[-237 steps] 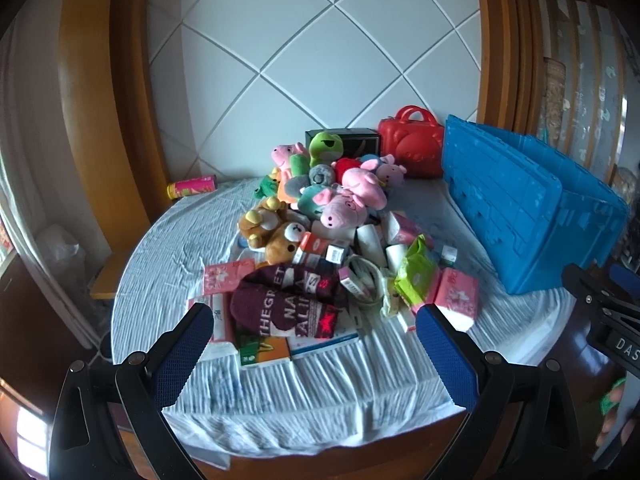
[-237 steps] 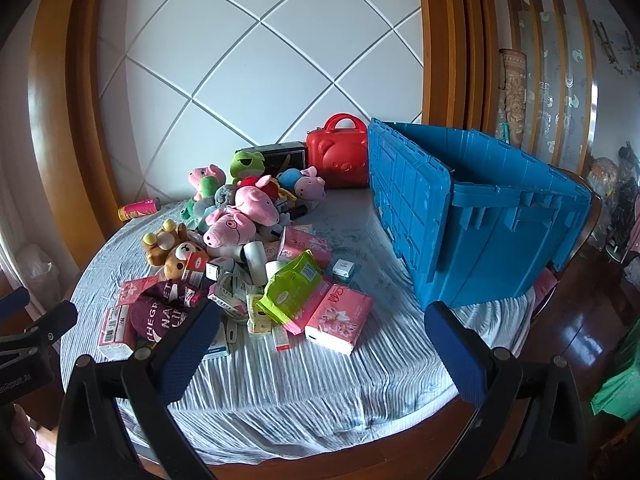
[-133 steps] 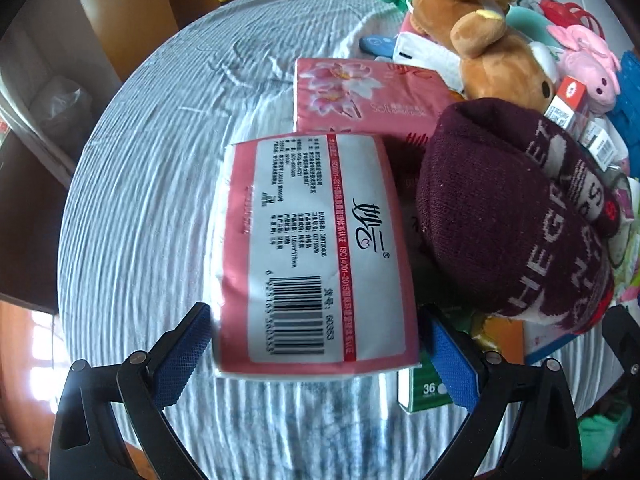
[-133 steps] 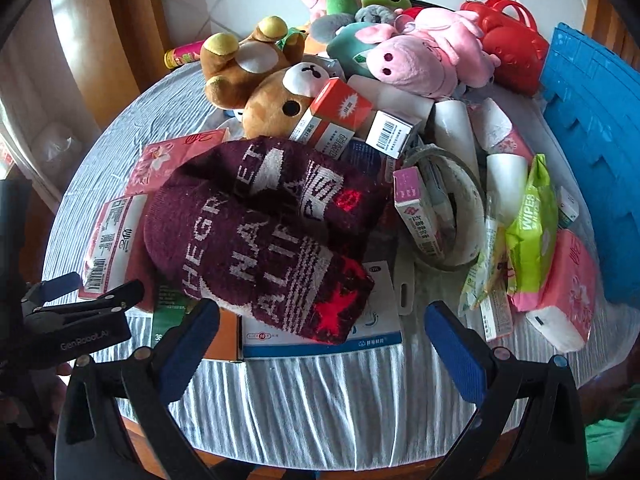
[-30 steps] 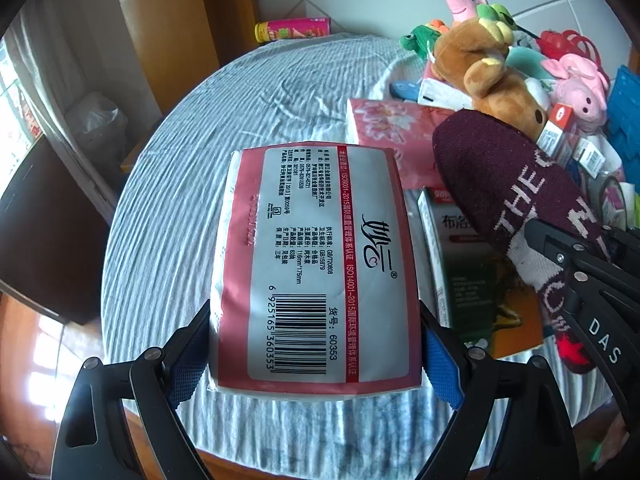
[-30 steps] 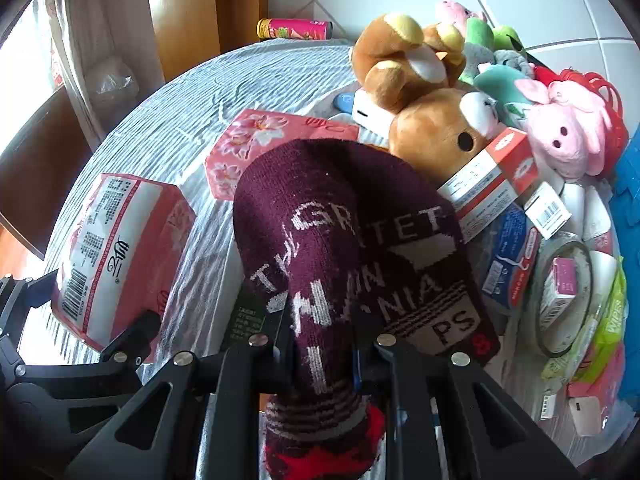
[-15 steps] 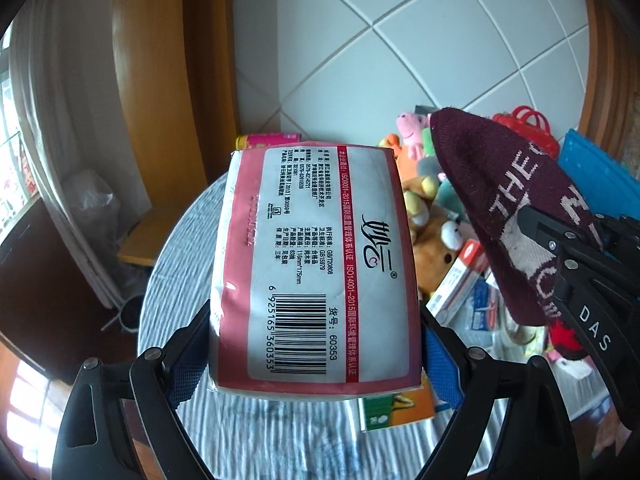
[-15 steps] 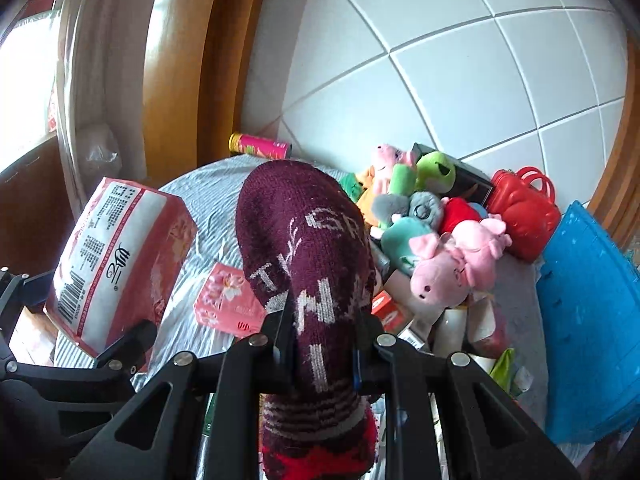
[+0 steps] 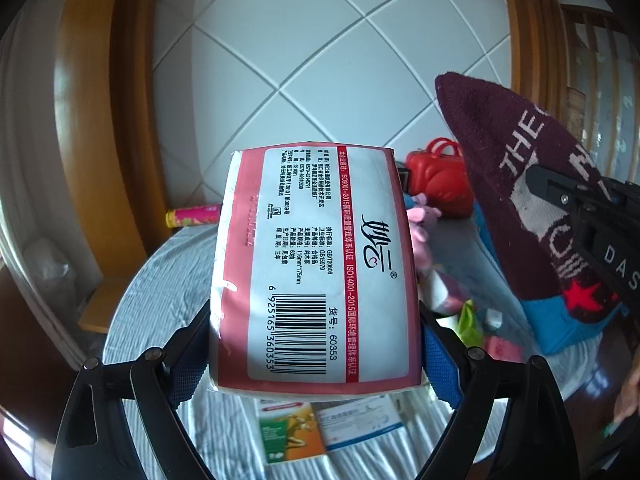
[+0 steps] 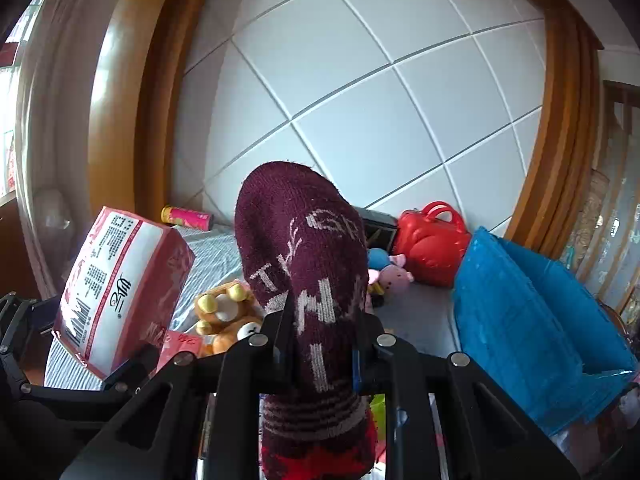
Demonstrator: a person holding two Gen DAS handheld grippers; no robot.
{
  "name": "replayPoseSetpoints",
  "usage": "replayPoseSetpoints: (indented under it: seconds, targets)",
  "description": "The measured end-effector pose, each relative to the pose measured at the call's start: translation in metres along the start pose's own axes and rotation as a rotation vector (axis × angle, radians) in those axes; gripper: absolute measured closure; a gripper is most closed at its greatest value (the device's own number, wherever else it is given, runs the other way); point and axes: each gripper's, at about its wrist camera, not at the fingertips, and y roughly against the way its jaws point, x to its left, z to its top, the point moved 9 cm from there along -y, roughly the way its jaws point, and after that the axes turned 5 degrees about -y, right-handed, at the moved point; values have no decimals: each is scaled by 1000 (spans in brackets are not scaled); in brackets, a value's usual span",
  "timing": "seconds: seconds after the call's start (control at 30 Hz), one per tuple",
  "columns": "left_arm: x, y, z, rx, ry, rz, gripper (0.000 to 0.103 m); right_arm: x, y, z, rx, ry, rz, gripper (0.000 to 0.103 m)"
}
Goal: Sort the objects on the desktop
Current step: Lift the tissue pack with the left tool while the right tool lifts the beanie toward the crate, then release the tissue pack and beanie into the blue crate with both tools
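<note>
My left gripper (image 9: pixel 316 356) is shut on a pink and white tissue pack (image 9: pixel 316 264) with a barcode, held in the air above the table; the pack also shows in the right wrist view (image 10: pixel 116 288). My right gripper (image 10: pixel 320 340) is shut on a maroon knit sock (image 10: pixel 308 272) with white lettering, held upright above the table. The sock and the right gripper show at the right of the left wrist view (image 9: pixel 516 184). The blue crate (image 10: pixel 528 320) stands at the right.
The round table (image 9: pixel 168 292) has a striped cloth. On it lie plush toys (image 10: pixel 224 316), a red toy case (image 10: pixel 432 244), a pink can (image 10: pixel 186 216), medicine boxes (image 9: pixel 292 432) and a green wipes pack (image 9: pixel 466 320). A tiled wall stands behind.
Both grippers have risen further above the table and swung to the right with the tissue pack and the sock. The blue crate is now closer in the right wrist view.
</note>
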Motion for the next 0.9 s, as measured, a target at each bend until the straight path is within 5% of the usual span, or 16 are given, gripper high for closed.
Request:
replayPoseSetpoints:
  seconds: [0.27, 0.57, 0.7, 0.9]
  targets:
    - [-135, -6, 62, -110, -62, -64, 12, -158, 27, 31, -124, -84, -117, 84]
    - [-355, -16, 145, -187, -83, -132, 12, -391, 60, 34, -193, -114, -212, 84]
    - [-437, -26, 159, -149, -119, -182, 12, -489, 50, 14, -151, -144, -248, 84]
    - [-520, -53, 145, -33, -192, -220, 12, -583, 24, -25, -62, -198, -259, 84]
